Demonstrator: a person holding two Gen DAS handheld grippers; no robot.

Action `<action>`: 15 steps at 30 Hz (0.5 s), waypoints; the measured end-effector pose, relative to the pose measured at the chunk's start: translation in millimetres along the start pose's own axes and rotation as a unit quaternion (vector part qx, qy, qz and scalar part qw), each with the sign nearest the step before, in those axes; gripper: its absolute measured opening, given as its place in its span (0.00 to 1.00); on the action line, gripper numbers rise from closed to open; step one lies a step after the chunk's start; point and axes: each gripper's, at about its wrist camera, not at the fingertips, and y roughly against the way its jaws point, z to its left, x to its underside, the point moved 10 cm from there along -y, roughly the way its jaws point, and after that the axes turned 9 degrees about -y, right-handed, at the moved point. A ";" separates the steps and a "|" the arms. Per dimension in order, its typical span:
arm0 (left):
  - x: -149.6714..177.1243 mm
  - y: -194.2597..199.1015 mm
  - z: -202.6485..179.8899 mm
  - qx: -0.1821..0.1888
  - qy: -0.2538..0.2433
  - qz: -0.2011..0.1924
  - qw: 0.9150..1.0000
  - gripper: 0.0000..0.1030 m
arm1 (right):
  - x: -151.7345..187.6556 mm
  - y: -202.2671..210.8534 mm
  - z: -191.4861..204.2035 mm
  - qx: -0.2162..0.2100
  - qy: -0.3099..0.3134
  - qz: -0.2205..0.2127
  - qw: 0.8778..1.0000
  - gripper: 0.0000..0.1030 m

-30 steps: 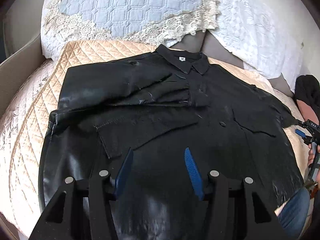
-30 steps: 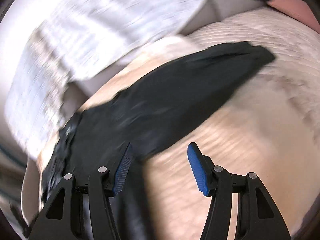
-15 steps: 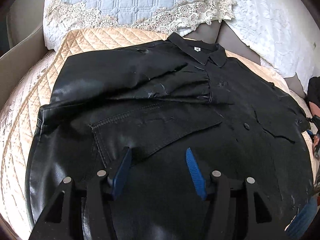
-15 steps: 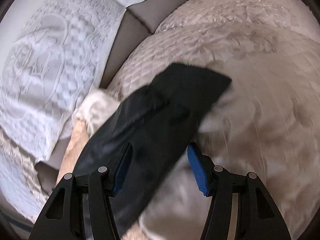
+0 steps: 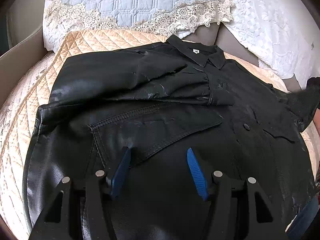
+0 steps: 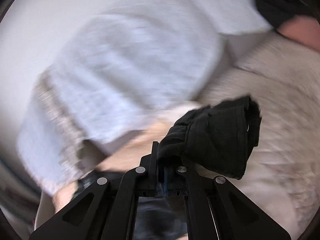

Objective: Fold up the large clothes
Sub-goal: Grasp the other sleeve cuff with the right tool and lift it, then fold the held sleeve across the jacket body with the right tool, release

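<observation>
A black leather-look jacket [image 5: 160,120] lies spread on a quilted beige bedspread [image 5: 96,40], collar [image 5: 200,54] towards the pillows. Its left sleeve [image 5: 120,80] is folded across the chest. My left gripper [image 5: 158,154] is open and empty, hovering over the jacket's lower front. My right gripper [image 6: 160,160] is shut on the cuff of the jacket's right sleeve [image 6: 216,138], which is lifted off the bed. That raised sleeve end shows at the right edge of the left wrist view [image 5: 306,104]. The right wrist view is motion-blurred.
A blue quilted pillow with lace trim [image 5: 130,6] and a white textured pillow [image 5: 270,24] lie behind the collar. A grey bed frame [image 5: 20,48] runs along the left. The pale bedspread [image 6: 280,120] fills the right of the right wrist view.
My right gripper went from open over the right sleeve to shut on its cuff and lifted it. My left gripper moved forward over the jacket and stayed open.
</observation>
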 end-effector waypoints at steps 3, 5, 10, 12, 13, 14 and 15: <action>-3.3 10.3 -1.0 0.019 0.009 -0.007 1.000 0.59 | 45.0 -13.9 84.5 -0.057 0.060 0.039 0.996 0.03; -4.9 20.0 -0.3 0.022 0.009 -0.016 1.000 0.59 | 78.8 -30.9 118.6 -0.081 0.083 0.073 0.991 0.03; -1.9 39.2 4.8 0.025 0.010 -0.029 0.999 0.59 | 200.9 -99.8 166.5 -0.107 0.132 0.212 0.962 0.17; 0.3 45.2 8.2 0.024 0.010 -0.030 0.999 0.59 | 243.3 -117.1 165.6 -0.106 0.145 0.255 0.950 0.33; 1.1 48.2 10.0 0.024 0.010 -0.030 0.999 0.59 | 262.5 -118.2 166.6 -0.108 0.152 0.272 0.944 0.40; 1.4 50.6 11.7 0.023 0.009 -0.032 0.999 0.59 | 272.7 -118.1 167.4 -0.111 0.157 0.283 0.940 0.43; 1.2 53.7 13.3 0.023 0.008 -0.034 0.999 0.59 | 281.6 -114.2 167.4 -0.118 0.161 0.292 0.935 0.43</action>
